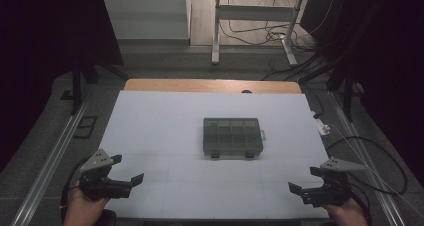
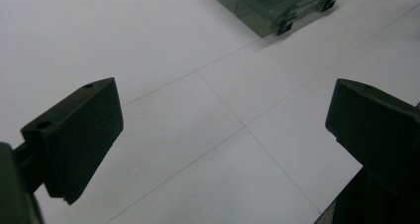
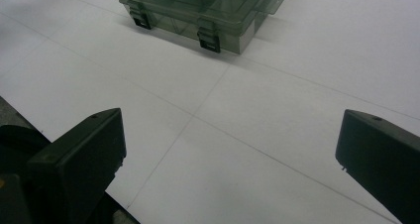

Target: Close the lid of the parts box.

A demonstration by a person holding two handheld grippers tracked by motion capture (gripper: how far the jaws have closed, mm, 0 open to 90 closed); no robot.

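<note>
The box (image 1: 233,136) sits at the middle of the bench (image 1: 150,126), lid shut, its two dark latches (image 3: 209,39) on the wall that faces the person. It is clear, smoke-tinted hard plastic with dividers showing through the lid, and whether anything lies in the compartments cannot be told. I judge it light, stiff and fairly slick: it should slide on the white surface sooner than tip, and a hard squeeze across the thin lid could flex it or crack it. The surest holds look to be the short end walls, one gripper to each, or the small hang tab (image 3: 275,0) at one end; if it is to be opened, the latches are the place to work, with the other gripper steadying the body so it does not skate away. The left gripper (image 1: 126,172) hovers at the near left corner of the bench and the right gripper (image 1: 304,180) at the near right, both with jaws spread wide and empty, both well apart from the box and aimed roughly toward it. Nothing lies on the white sheet between them and the box. Off the bench's far right edge a small white connector (image 1: 324,129) and trailing cables (image 1: 370,156) lie clear of any approach.
</note>
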